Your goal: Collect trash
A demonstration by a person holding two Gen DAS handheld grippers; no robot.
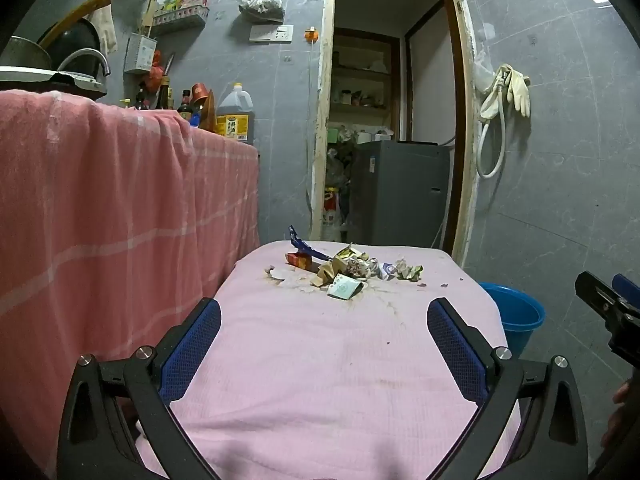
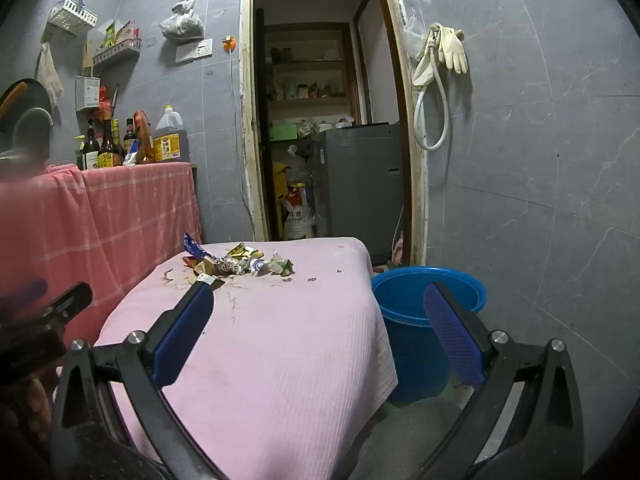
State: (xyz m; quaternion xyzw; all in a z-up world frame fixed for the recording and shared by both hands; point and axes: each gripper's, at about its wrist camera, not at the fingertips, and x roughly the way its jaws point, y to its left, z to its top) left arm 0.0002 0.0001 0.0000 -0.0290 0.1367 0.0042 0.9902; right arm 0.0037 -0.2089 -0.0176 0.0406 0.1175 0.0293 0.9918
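Fingers of left gripper (image 1: 324, 344) and right gripper (image 2: 318, 334) spread, empty; approach step; next: reach trash pile (image 1: 348, 272), bucket (image 2: 404, 300) beside desk (image 2: 280, 360).

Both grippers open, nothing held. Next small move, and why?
Probably ease the left gripper forward toward the trash pile at the far end of the pink cloth. Both it and the right gripper are wide open, empty and well short of the pile; the blue bucket waits beside the table.
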